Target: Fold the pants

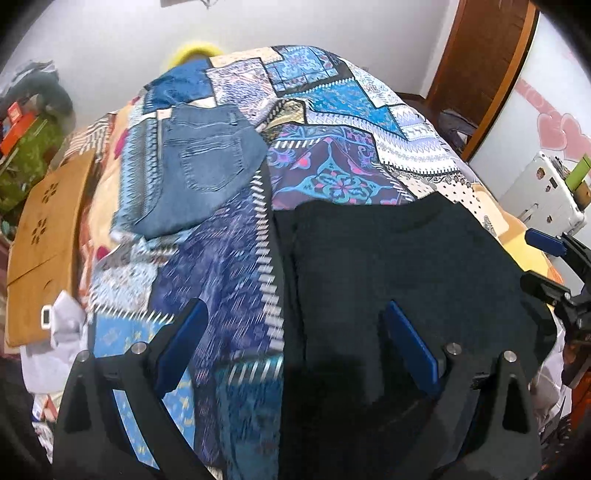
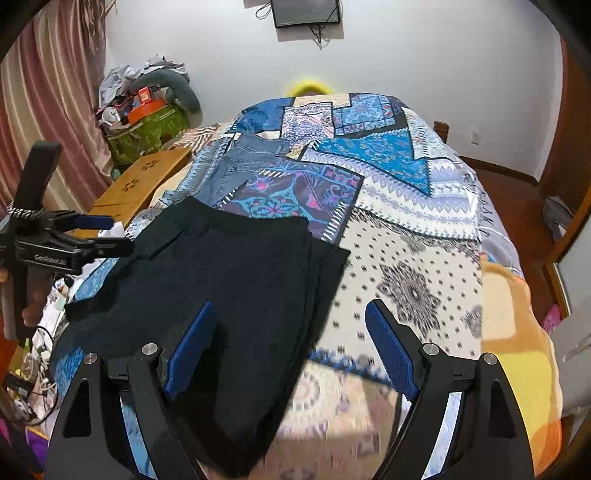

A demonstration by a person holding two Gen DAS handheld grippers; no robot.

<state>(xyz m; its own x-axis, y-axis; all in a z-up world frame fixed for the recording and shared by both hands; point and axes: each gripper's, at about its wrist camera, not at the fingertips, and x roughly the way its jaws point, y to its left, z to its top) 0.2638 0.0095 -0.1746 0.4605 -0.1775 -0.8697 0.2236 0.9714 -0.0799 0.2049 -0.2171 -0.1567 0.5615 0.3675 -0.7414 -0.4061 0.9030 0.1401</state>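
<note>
Dark, nearly black pants (image 1: 406, 266) lie folded flat on the patterned bedspread (image 1: 332, 122); the right wrist view shows them as pants (image 2: 229, 280) with stacked layers along their right edge. My left gripper (image 1: 295, 347) hovers open over the pants' left edge, with nothing between its blue pads. The right gripper (image 2: 291, 349) is open above the pants' near right corner, also holding nothing. Each view catches the other tool from the side: right gripper (image 1: 554, 266), left gripper (image 2: 99, 232). Folded blue jeans (image 1: 207, 170) rest farther up the bed, also visible as jeans (image 2: 243, 162).
A wooden board (image 1: 48, 243) lies along the bed's left side, and a green bag (image 2: 147, 136) piled with clutter sits in the far corner. A white case (image 1: 546, 192) stands to the right. A yellow object (image 2: 308, 86) shows beyond the bed's far end. A screen (image 2: 306, 13) hangs on the wall.
</note>
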